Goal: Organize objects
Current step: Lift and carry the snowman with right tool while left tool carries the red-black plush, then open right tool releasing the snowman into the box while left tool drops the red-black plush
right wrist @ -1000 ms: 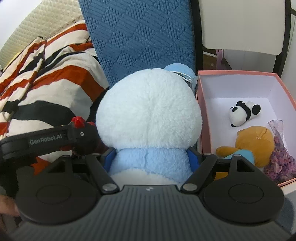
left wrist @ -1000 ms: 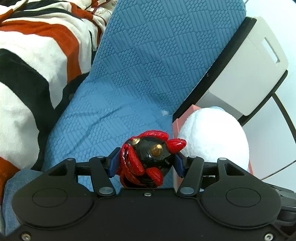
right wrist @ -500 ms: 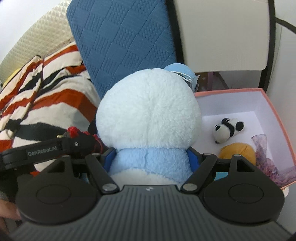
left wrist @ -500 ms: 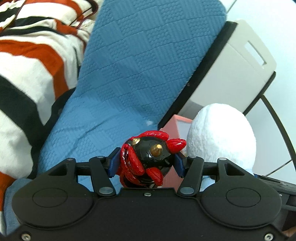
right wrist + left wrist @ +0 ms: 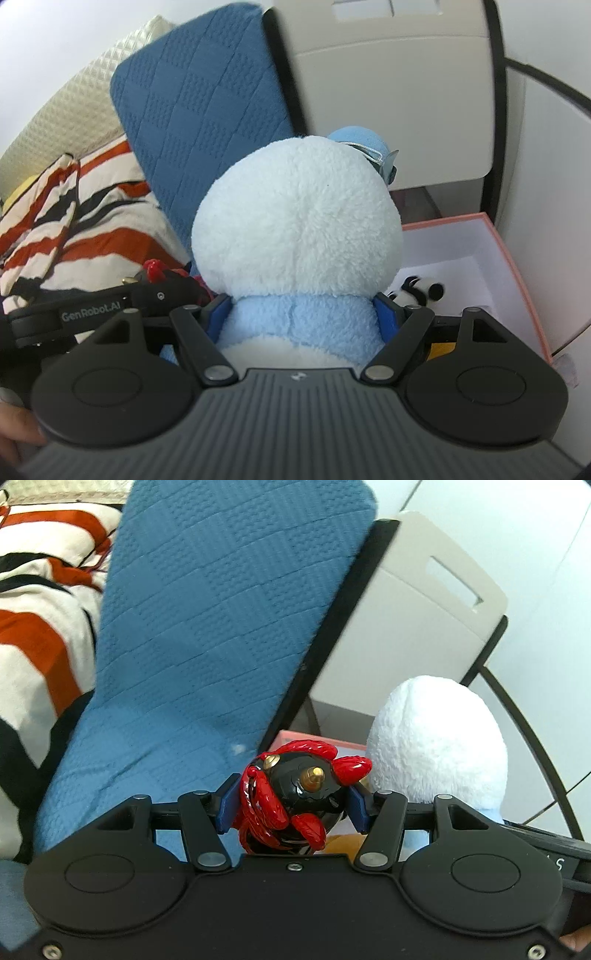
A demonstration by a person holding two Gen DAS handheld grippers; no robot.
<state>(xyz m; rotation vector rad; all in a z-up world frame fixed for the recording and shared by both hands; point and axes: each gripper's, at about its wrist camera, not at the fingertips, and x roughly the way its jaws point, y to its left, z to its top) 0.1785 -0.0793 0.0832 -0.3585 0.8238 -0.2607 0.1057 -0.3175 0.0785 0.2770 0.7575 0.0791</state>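
Lower centre of the frame: the right gripper [image 5: 303, 317] pinches a white-and-blue plush toy [image 5: 295, 221] at its soft, light neck beside the pink box [image 5: 517, 258]; the left gripper [image 5: 293, 805] clamps a hard, glossy red-and-black figurine [image 5: 299, 794].

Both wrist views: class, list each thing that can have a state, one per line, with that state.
Left tool: shut on the red and black figure.
Right tool: shut on the white and blue plush.
Pink box: open, no lid on it.
Panda toy: lying inside the box.
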